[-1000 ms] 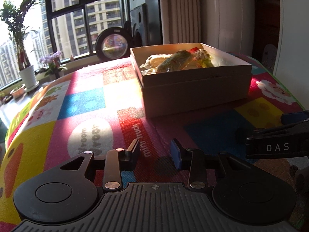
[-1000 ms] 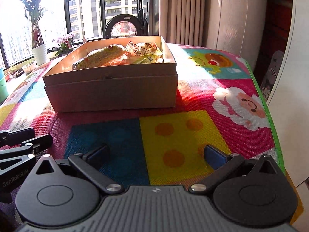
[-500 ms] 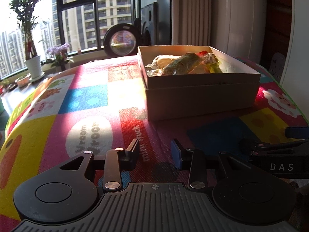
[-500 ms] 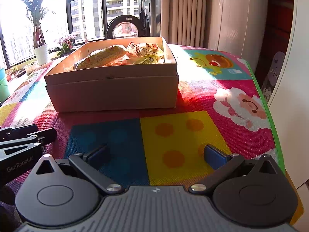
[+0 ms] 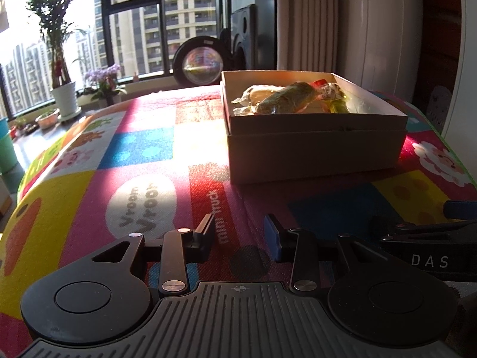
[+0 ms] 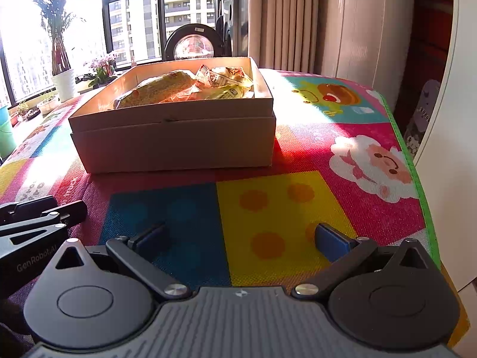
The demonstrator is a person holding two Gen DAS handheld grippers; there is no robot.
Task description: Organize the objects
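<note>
An open cardboard box (image 5: 316,152) (image 6: 176,146) sits on a colourful play mat (image 5: 143,149) (image 6: 268,203). Inside it lie several wrapped snack packets: a long greenish-yellow one (image 5: 286,101) (image 6: 161,89) and smaller crinkled ones (image 6: 226,77). My left gripper (image 5: 238,232) hovers low over the mat, short of the box's front-left corner, its fingers a small gap apart with nothing between them. My right gripper (image 6: 241,237) is wide open and empty over the blue and yellow squares in front of the box. Each gripper's side shows at the edge of the other's view.
Behind the mat stand a window, a potted plant (image 5: 59,68) (image 6: 59,47), a small flowering pot (image 5: 105,80), a round black appliance (image 5: 202,62) and curtains (image 6: 283,18). A white panel (image 6: 447,89) rises past the mat's green right edge.
The left wrist view has levelled and swung, so the box sits further right in it. The right view has barely shifted. Neither gripper's jaw opening has changed.
</note>
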